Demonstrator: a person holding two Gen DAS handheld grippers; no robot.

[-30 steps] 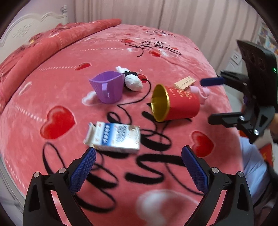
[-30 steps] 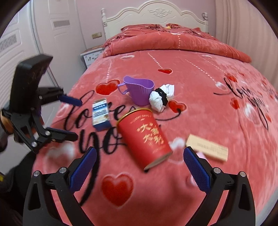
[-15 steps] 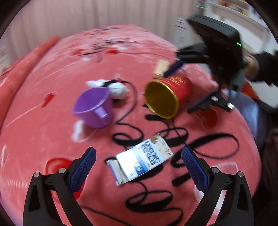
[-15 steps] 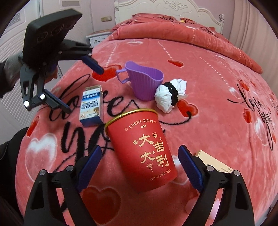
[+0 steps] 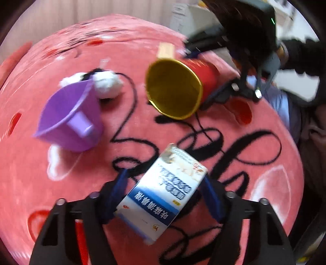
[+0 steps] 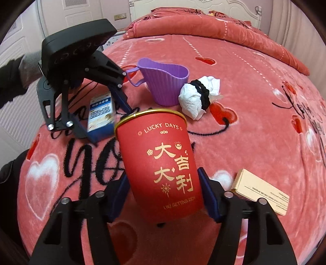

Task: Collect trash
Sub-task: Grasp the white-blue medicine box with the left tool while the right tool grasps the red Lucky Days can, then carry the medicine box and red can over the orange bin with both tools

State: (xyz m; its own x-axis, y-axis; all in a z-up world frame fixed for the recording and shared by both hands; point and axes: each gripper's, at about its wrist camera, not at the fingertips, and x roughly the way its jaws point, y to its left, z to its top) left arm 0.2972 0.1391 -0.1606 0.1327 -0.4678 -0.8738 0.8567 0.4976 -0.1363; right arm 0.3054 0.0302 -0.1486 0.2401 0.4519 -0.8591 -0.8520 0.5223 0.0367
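My left gripper (image 5: 165, 195) is shut on a blue and white carton (image 5: 163, 193), which also shows in the right wrist view (image 6: 101, 114) between the left gripper's fingers. My right gripper (image 6: 163, 195) is shut on a red paper tub with a gold rim (image 6: 161, 161), tilted with its open mouth away from me; the left wrist view shows its gold inside (image 5: 173, 87). A purple cup (image 6: 165, 81) stands behind it. A crumpled white tissue with a black band (image 6: 197, 97) lies beside the cup.
A tan cardboard box (image 6: 262, 193) lies on the red heart-print bedspread (image 6: 254, 142) right of the tub. Pillows and a white headboard (image 6: 234, 6) are at the far end. A door and a white wall are to the left.
Both grippers moved forward and closed: the left one around the carton, the right one around the red tub. The left view has swung towards the tub's mouth.
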